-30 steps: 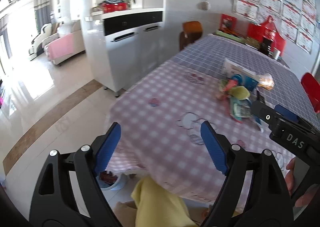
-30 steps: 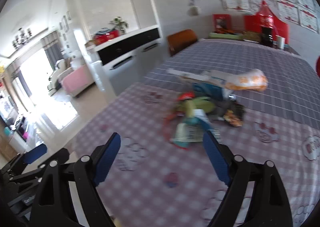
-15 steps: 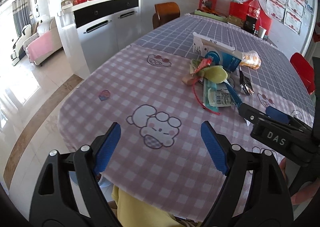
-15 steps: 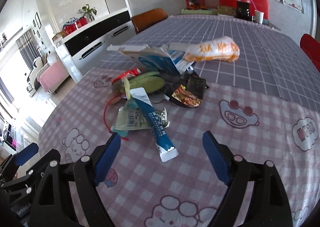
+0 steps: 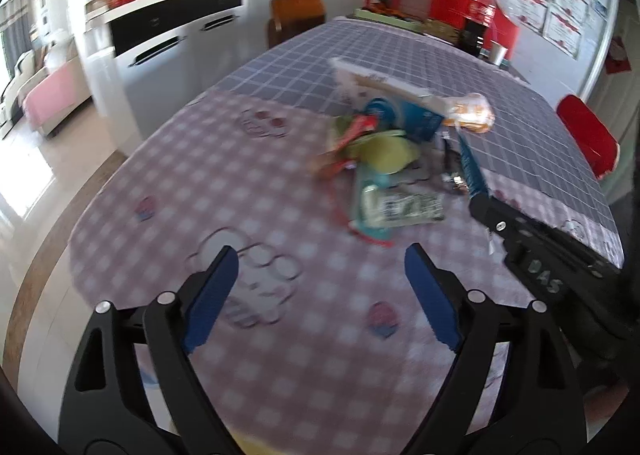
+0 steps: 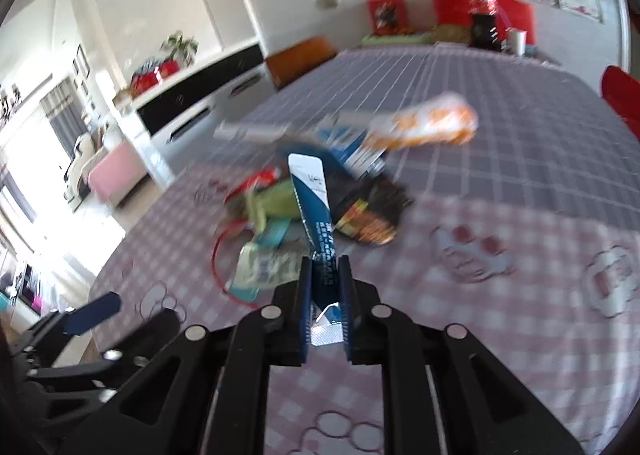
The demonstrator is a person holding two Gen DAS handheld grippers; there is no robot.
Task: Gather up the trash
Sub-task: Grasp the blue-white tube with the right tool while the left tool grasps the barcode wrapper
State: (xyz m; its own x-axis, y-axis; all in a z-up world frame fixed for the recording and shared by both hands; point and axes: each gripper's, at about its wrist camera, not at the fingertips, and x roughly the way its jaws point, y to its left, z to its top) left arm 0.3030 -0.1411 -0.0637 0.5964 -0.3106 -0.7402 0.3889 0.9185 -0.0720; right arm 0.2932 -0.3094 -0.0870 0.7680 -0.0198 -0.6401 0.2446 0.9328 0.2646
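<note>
Bench (image 5: 256, 191) under pink checked cloth with cartoon prints, grey grid cloth on far half. White-and-black sideboard (image 5: 168, 39) at left, brown chair (image 5: 298, 17) at far end, red chair (image 5: 588, 135) at right, certificates on wall. Trash pile (image 5: 392, 167) mid-bench: green wrapper, white label, blue box, orange bag. Blue-and-white tube (image 6: 314, 211), long and flat, lifted tilting over pile, pinched by right tongs (image 6: 326, 295). Left tongs (image 5: 320, 295) spread wide, holding nothing, above near cloth.
</note>
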